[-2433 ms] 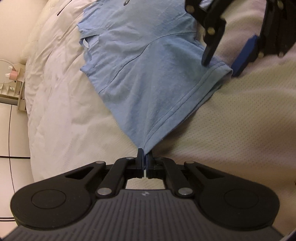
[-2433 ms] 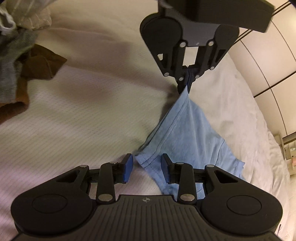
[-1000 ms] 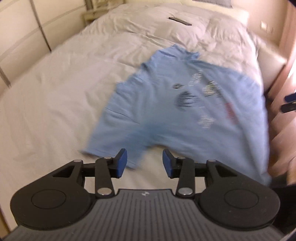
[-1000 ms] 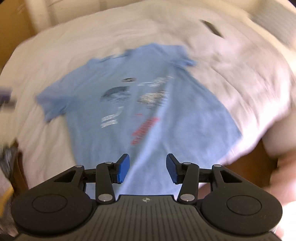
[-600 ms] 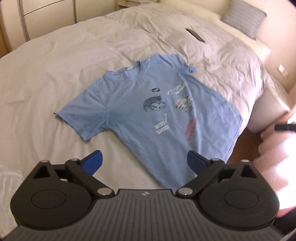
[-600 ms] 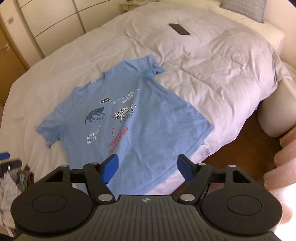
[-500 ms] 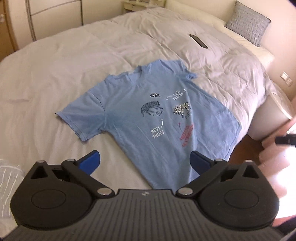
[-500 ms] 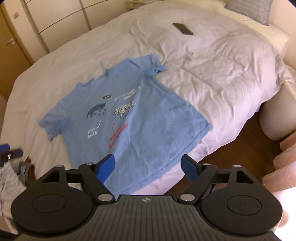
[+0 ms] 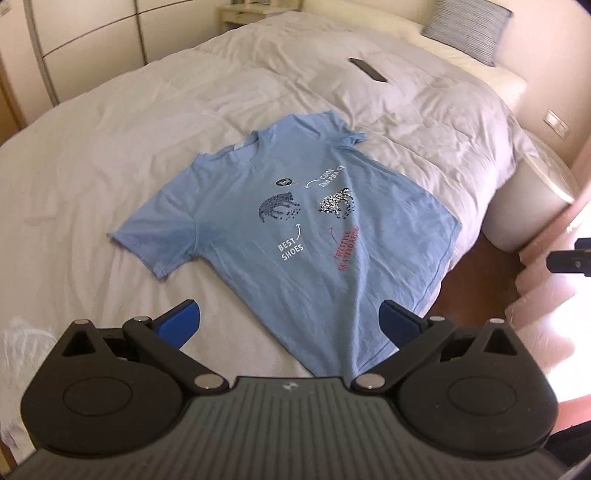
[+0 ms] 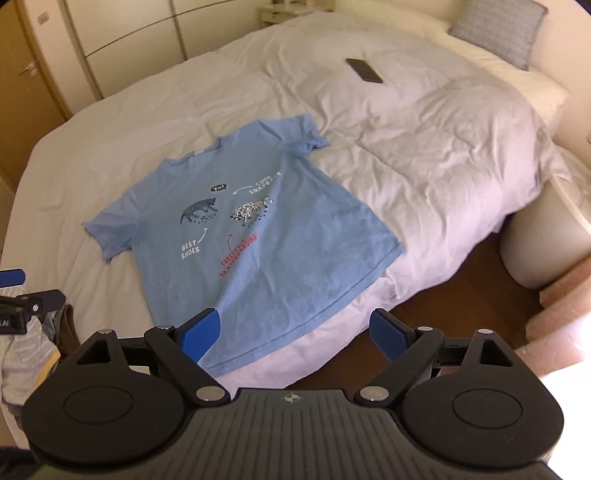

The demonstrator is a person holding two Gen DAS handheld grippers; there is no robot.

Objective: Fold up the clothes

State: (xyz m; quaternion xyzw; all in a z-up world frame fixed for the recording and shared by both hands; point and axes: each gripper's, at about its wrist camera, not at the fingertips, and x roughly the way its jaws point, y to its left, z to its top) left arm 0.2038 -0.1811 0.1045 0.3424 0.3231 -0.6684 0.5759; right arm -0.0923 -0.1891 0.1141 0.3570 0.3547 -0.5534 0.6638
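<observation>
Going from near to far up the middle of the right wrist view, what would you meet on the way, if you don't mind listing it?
Right gripper, jaws open → blue T-shirt spread flat, print up → white duvet → dark phone → grey pillow.

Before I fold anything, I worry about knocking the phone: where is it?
In both views the dark phone lies flat on the white duvet, beyond the blue T-shirt and toward the grey pillow.
</observation>
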